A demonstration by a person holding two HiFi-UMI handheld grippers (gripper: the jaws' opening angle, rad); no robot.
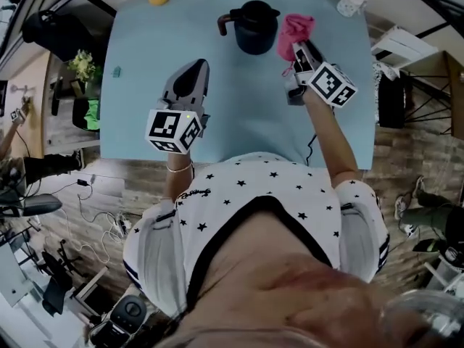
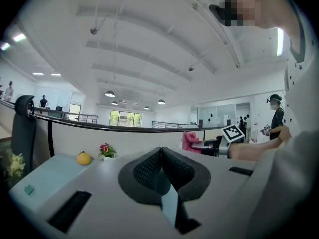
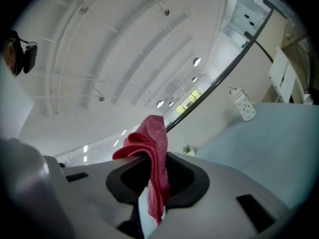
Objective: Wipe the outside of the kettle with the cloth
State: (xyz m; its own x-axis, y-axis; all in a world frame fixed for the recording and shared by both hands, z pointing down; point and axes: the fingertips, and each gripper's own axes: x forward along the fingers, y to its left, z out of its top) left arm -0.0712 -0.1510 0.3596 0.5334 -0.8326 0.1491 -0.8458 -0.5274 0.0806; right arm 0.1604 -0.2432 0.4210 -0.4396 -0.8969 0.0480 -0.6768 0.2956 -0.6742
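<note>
Your right gripper (image 3: 155, 183) has its jaws clenched on a crumpled pink-red terry cloth (image 3: 152, 143), held just beside the dark, round-bodied kettle (image 1: 254, 27) standing at the far side of the pale blue table (image 1: 239, 114). Your left gripper (image 2: 160, 169) has its jaws pressed together, empty, over the table nearer you.

Tiny teal object (image 1: 116, 71) near the table's (image 1: 246, 107) left edge, identity unclear.

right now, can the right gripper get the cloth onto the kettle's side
Probably yes: the right gripper, shut on the pink cloth, is close beside the black kettle, nothing showing between them. The left gripper is shut and well clear.
</note>
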